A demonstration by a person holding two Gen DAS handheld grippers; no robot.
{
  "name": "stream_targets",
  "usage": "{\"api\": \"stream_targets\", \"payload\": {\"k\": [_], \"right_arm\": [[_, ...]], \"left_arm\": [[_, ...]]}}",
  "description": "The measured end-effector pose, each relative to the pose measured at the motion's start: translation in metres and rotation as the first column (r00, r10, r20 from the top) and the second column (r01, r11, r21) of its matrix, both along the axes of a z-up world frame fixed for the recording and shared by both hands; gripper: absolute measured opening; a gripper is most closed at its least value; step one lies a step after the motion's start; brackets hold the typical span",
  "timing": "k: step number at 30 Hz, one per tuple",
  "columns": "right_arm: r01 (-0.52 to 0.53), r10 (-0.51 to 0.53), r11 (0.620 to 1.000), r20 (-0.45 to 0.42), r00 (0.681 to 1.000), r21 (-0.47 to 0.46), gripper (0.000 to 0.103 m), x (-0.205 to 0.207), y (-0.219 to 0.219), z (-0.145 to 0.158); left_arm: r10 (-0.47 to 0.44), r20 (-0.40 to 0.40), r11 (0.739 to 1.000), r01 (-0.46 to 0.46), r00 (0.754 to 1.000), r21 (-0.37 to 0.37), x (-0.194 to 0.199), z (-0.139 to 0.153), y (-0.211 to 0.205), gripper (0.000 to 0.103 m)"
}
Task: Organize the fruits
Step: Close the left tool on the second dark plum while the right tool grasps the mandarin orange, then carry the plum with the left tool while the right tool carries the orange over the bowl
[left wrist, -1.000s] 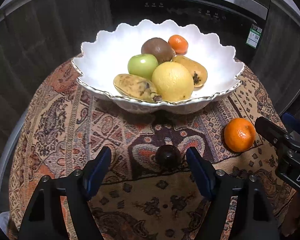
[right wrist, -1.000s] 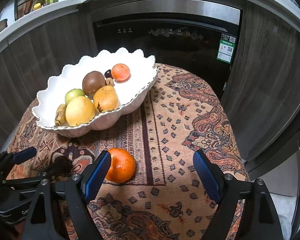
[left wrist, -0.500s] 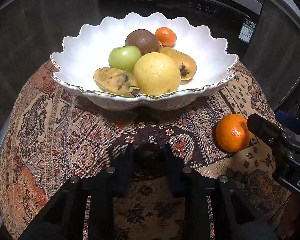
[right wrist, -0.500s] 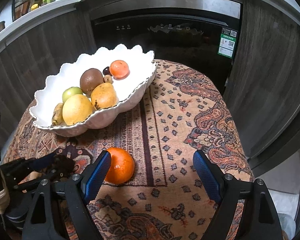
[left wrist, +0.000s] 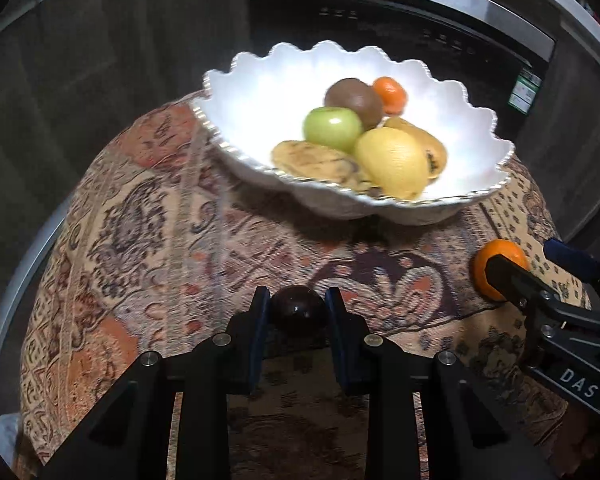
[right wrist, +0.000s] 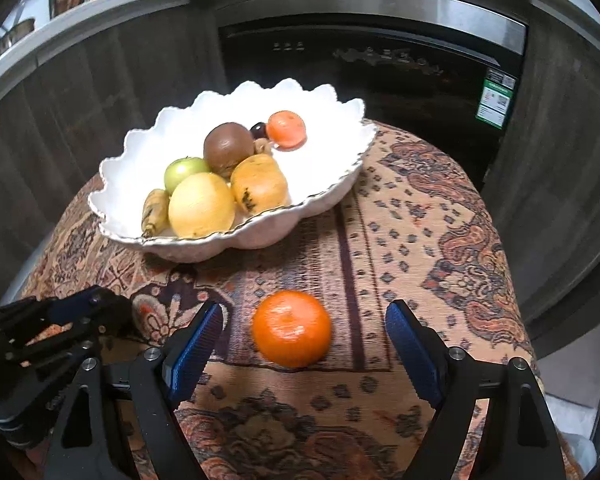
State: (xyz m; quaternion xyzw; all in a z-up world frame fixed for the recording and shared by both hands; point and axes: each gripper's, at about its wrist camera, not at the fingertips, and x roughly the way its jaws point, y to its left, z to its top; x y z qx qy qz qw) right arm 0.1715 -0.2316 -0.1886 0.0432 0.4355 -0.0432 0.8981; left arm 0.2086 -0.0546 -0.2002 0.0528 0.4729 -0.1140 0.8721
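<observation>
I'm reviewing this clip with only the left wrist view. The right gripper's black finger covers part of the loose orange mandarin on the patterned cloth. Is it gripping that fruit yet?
Observer: No. In the right wrist view the right gripper is wide open, and the loose orange mandarin sits on the cloth between its blue pads, touching neither.
Operator: My left gripper is shut on a small dark round fruit. Is there another like it in the white scalloped bowl?
Observer: Yes. A small dark fruit lies behind the brown kiwi, against the small mandarin in the bowl. The kiwi hides it from your view.
</observation>
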Motion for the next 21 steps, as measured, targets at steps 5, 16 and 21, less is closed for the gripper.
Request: {"api": "stream_targets", "payload": {"k": [5,16,21], "right_arm": [[-0.003,0.003,1.000,-0.046,0.999,0.002,0.066,0.007,0.004,-0.014],[-0.003,0.001,1.000,-0.074,0.997,-0.026,0.045,0.007,0.007,-0.026],[-0.007,0.004,1.000,-0.079,0.997,-0.030,0.045,0.002,0.008,-0.019]], "left_arm": [[0.018,0.003,1.000,-0.018,1.000,-0.015,0.001,0.003,0.007,0.028],[0.021,0.010,0.999,-0.021,1.000,-0.024,-0.003,0.010,0.012,0.028],[0.024,0.020,0.999,-0.023,1.000,-0.035,-0.005,0.018,0.013,0.028]]}}
